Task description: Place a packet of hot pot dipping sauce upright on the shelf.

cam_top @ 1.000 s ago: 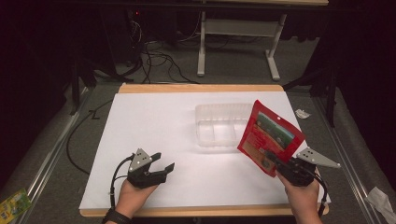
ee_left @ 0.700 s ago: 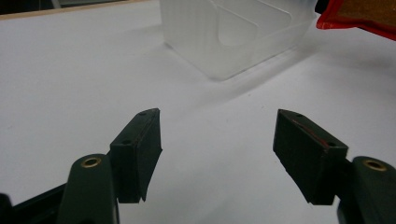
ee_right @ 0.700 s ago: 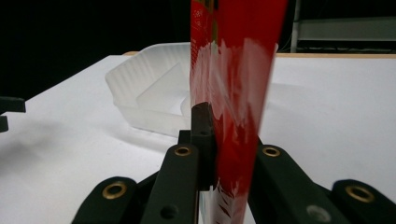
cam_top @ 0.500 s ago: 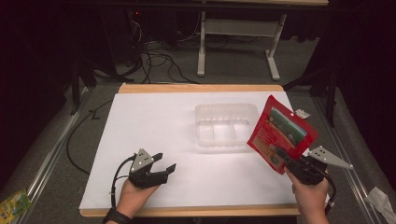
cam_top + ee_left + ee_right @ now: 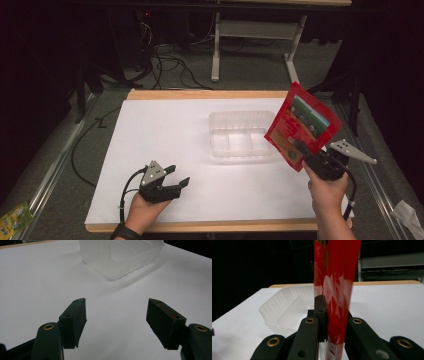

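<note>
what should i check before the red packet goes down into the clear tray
1. Grip on the red packet: ok, the right gripper is clamped on its lower edge, jaws closed on it in the right gripper view.
2. Packet clear of the table: ok, held up in the air, tilted.
3. Clear tray empty: ok, its compartments look bare.
4. Packet lined up over the tray: not ok, it sits by the tray's right end, not above a compartment.
5. Left gripper out of the way: ok, open, low near the front edge, apart from the tray.
6. Packet fits a compartment: cannot tell.
</note>
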The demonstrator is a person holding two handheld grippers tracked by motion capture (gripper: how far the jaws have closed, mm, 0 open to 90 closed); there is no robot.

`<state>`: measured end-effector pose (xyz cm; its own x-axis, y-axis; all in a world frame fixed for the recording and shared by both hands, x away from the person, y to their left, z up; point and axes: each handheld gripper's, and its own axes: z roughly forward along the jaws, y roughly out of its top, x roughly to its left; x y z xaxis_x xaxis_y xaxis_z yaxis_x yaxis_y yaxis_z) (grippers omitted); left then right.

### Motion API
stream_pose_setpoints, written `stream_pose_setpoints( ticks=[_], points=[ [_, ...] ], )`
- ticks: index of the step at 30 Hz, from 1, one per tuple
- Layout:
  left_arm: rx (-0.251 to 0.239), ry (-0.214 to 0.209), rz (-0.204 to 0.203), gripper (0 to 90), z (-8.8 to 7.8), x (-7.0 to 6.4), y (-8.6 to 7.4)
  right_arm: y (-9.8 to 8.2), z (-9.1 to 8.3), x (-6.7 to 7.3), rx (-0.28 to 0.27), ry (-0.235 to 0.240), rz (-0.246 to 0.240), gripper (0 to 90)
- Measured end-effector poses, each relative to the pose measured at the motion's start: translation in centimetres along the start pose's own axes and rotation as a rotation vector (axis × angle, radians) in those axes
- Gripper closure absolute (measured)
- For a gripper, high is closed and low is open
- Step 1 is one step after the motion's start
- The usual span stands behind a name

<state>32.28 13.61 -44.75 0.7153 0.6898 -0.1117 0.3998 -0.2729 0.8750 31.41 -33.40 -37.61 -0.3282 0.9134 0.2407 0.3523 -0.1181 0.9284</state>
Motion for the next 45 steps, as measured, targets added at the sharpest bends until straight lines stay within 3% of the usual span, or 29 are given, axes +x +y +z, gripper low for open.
stream_pose_setpoints(
  ticks=[20, 25, 34, 45],
  points=[
    [-0.014, -0.012, 0.014, 33.0, -0.2, -0.1, 0.0, 1.7, 6.2, 0.2, 0.045, -0.045, -0.004, 85.1],
    [-0.011, -0.021, 0.019, 33.0, -0.1, -0.3, 0.0, 2.0, 7.4, 0.3, 0.049, -0.069, -0.017, 85.1],
    [-0.007, -0.031, 0.028, 32.9, 0.1, -0.3, 0.0, 2.4, 10.0, 0.6, 0.066, -0.071, -0.056, 85.1],
    [-0.010, -0.039, 0.031, 33.0, 0.0, -0.3, 0.1, 2.6, 11.6, 0.5, 0.060, -0.090, -0.047, 85.3]
  ],
)
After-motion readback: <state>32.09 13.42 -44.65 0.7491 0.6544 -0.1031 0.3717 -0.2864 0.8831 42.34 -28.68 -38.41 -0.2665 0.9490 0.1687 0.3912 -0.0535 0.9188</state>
